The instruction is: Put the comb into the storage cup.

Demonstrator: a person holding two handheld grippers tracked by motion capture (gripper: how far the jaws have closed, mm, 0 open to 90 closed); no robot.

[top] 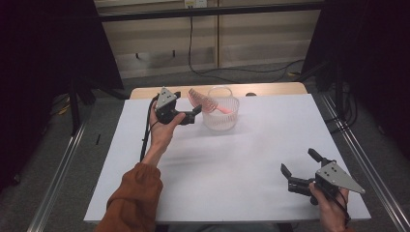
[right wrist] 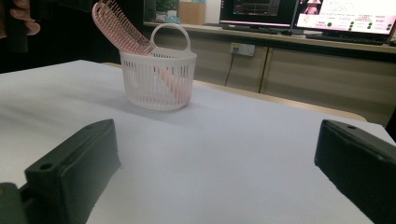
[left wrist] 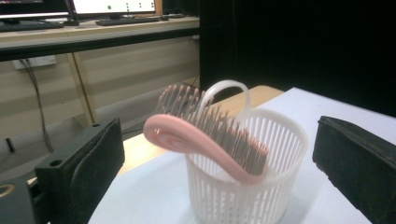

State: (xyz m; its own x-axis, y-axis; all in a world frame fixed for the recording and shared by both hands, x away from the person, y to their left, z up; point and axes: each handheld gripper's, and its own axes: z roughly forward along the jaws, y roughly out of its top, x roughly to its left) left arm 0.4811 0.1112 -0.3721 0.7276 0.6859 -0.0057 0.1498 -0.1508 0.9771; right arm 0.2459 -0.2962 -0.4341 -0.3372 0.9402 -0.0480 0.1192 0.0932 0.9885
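The pink hairbrush (top: 203, 101) stands handle-down in the white slatted basket (top: 221, 116) near the far edge of the worktop (top: 241, 159), its bristled head leaning out over the rim toward the left claw (top: 193, 116). In the left gripper view the brush's curved back rests against the basket's rim, and that claw's two black jaws stand wide apart on either side with nothing between them, so the brush seems to be let go and bearing on the basket alone. The left claw hovers just beside the basket, raised off the surface in the person's hand. The right claw (top: 300, 166) sits well apart at the near right corner of the worktop, jaws spread wide and holding nothing; its own view looks across bare white surface to the basket. Judged from this, putting the brush into the basket looks done; what remains is probably drawing the left hand clear.
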